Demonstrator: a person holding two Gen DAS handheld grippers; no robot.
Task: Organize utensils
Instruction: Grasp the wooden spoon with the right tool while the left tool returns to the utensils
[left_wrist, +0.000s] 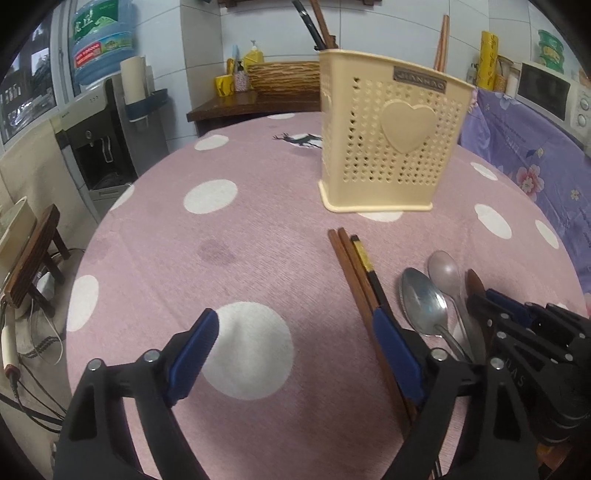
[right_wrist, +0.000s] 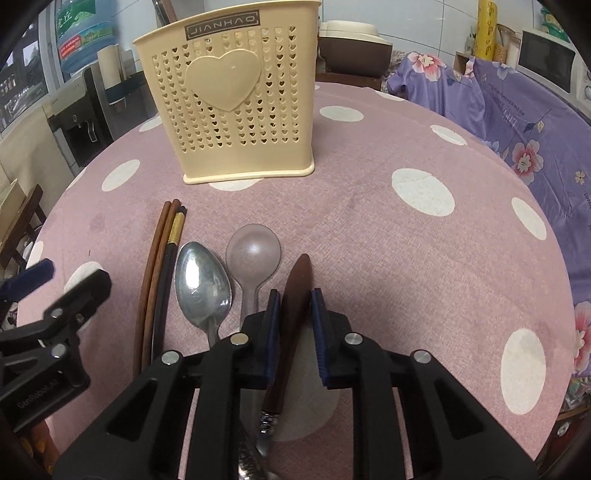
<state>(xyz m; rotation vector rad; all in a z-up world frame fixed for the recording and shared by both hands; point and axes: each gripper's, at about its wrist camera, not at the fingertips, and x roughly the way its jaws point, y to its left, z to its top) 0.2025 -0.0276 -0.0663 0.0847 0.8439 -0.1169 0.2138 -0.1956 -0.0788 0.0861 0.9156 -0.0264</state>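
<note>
Knife: brown handle (right_wrist: 295, 295) lies between your right gripper (right_wrist: 295, 332) pads, jaws narrowed around it, apparently not yet clamped; probably your first pick.
Other utensils: spoons (right_wrist: 203, 284) and chopsticks (right_wrist: 159, 277) lie left of that gripper, in a row.
Holder: caddy (right_wrist: 236, 103) stands ahead, upright.
Left gripper (left_wrist: 295, 354): wide, holding nothing, to the left.
Surface: pink dotted cloth (right_wrist: 424, 258).
Room: microwave (right_wrist: 546, 62) far right.

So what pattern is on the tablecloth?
The round table's tablecloth is pink with big white dots; the right wrist view shows it best.
</note>
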